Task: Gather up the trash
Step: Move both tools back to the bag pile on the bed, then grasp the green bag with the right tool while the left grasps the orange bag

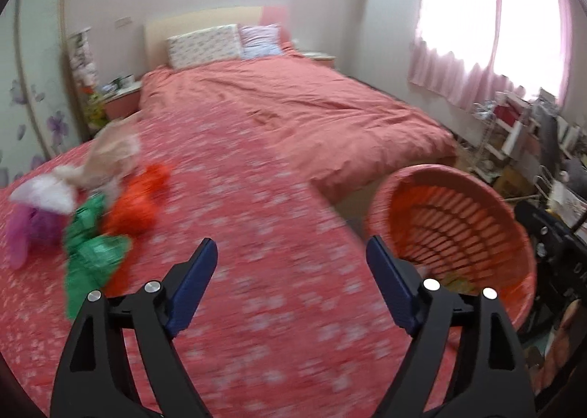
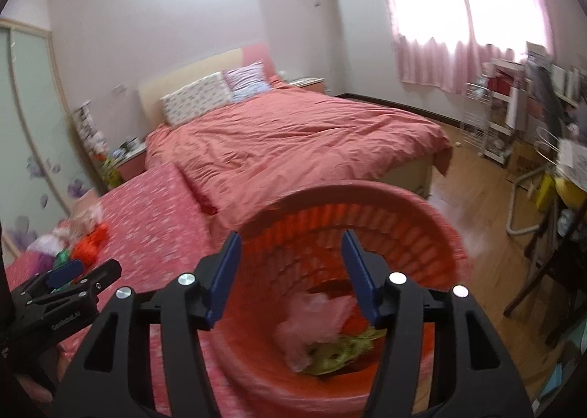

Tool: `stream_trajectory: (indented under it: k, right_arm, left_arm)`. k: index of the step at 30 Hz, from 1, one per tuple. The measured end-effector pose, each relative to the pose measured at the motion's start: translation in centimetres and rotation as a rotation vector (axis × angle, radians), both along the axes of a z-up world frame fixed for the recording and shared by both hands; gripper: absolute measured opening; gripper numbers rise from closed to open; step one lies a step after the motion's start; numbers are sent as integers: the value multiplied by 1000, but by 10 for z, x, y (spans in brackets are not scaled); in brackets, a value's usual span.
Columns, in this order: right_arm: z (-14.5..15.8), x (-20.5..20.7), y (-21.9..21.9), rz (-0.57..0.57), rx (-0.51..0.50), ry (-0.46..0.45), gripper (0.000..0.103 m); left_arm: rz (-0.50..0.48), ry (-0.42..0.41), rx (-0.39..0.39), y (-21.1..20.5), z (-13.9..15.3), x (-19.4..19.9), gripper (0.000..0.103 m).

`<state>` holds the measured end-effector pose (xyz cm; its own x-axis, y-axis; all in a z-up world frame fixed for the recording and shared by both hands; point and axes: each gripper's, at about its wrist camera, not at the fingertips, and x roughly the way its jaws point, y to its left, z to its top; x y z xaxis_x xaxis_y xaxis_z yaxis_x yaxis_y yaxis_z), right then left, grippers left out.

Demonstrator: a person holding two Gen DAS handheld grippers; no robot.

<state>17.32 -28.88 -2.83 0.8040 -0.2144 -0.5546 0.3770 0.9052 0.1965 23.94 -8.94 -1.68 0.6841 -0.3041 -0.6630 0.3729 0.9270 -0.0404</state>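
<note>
A pile of crumpled plastic bags lies on the pink flowered bedspread (image 1: 238, 271) at the left: green (image 1: 91, 256), orange (image 1: 135, 205), white (image 1: 44, 194), purple (image 1: 25, 231) and beige (image 1: 113, 154). An orange slatted basket (image 1: 458, 223) stands at the bed's right edge. My left gripper (image 1: 291, 253) is open and empty above the bedspread, between pile and basket. My right gripper (image 2: 291, 247) is open and empty over the basket (image 2: 403, 220), which holds a pink bag (image 2: 315, 319) and green trash (image 2: 337, 348). The left gripper (image 2: 66, 275) also shows at the left in the right wrist view, near the pile (image 2: 88, 245).
A second bed with a salmon duvet (image 1: 293, 102) and pillows (image 1: 205, 44) lies beyond. A nightstand (image 1: 121, 95) stands at the left. Cluttered shelves and a desk (image 1: 532, 139) line the right wall under pink curtains (image 1: 484, 33). Wooden floor (image 2: 477, 183) lies right of the basket.
</note>
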Motion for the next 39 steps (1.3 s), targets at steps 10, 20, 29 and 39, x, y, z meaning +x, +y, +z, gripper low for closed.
stream_trajectory:
  k: [10, 20, 29, 39]
  right_arm:
    - [9, 56, 130, 284, -35, 28, 56]
    - [3, 115, 262, 527, -12, 77, 54]
    - [-20, 168, 324, 561, -36, 169, 47]
    - [-42, 192, 345, 555, -109, 269, 37]
  left_arm:
    - [294, -45, 25, 141, 9, 6, 101]
    - [588, -25, 26, 278, 12, 7, 101]
    - [671, -21, 14, 332, 2, 2, 101]
    - [622, -28, -3, 331, -6, 6, 101]
